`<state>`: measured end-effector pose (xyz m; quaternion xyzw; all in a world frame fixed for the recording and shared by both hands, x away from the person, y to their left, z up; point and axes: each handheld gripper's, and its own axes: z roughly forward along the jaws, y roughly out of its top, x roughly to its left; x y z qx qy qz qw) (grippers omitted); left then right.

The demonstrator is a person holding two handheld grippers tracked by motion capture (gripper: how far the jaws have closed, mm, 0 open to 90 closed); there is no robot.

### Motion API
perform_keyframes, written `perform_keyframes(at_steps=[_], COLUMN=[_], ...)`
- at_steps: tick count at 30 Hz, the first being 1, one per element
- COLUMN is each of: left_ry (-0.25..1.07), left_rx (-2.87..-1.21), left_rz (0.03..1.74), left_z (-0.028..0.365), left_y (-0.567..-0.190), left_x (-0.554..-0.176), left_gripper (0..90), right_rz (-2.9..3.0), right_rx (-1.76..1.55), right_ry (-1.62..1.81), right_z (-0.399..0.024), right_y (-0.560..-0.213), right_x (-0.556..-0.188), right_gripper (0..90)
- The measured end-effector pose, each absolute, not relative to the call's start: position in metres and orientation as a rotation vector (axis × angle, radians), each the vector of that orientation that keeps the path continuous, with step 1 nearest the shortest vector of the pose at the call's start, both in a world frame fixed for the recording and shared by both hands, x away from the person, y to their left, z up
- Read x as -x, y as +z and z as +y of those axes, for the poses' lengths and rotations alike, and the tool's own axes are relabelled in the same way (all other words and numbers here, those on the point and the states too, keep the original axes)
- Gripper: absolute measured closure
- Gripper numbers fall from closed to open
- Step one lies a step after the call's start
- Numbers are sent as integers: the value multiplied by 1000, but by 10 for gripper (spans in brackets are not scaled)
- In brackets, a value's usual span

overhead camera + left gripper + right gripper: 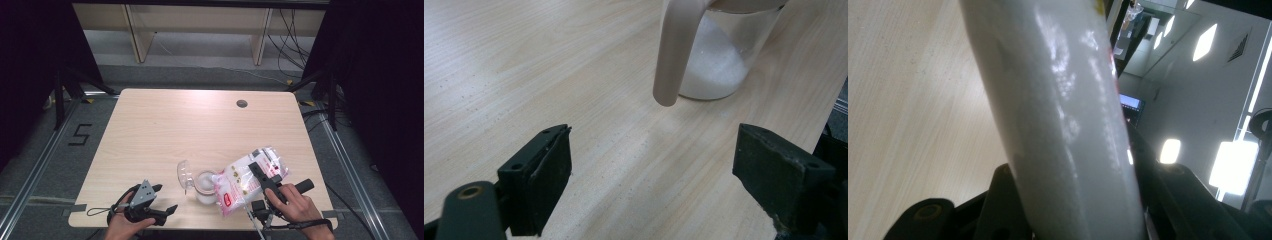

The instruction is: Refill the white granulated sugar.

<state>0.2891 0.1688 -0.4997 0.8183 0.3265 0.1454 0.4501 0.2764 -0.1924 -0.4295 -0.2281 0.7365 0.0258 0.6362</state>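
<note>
The worktop was the biggest thing before you, pale wood with a small round grommet hole far beyond the jar, toward the back edge. Take the glass jar as your landmark: it stood near the front edge, already partly filled with white granules, its clear hinged lid swung open to its left. Just to the right of the jar, and tipped over its mouth, was the plastic bag of white granules with red print, lower corner at the rim. Your right tool was clamped on the bag from the side away from the jar; in the right gripper view the glossy bag bulged up between the jaws, which pressed into it. I'd judge that bag soft, slick and fairly heavy for its size: the contents shift as it tilts, so it sags and can slide through a pinch. A hold across the middle of the body, as you had, seemed sounder than the thin top seam. The jar looked rigid, breakable and likely to skid if nudged. Your left tool rested well left of the jar, jaws apart and holding nothing, pointed at the jar.
</note>
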Motion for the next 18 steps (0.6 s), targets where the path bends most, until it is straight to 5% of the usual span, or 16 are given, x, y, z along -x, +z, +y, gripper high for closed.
perform_keyframes(at_steps=[18], left_ry=[365], left_rx=[-2031], left_rz=[805], left_z=[170], left_y=[-499], left_x=[-289], left_gripper=[155], right_rz=[1682], right_rx=[524], right_ry=[70], right_z=[-192], right_y=[-427], right_x=[-276], right_gripper=[660])
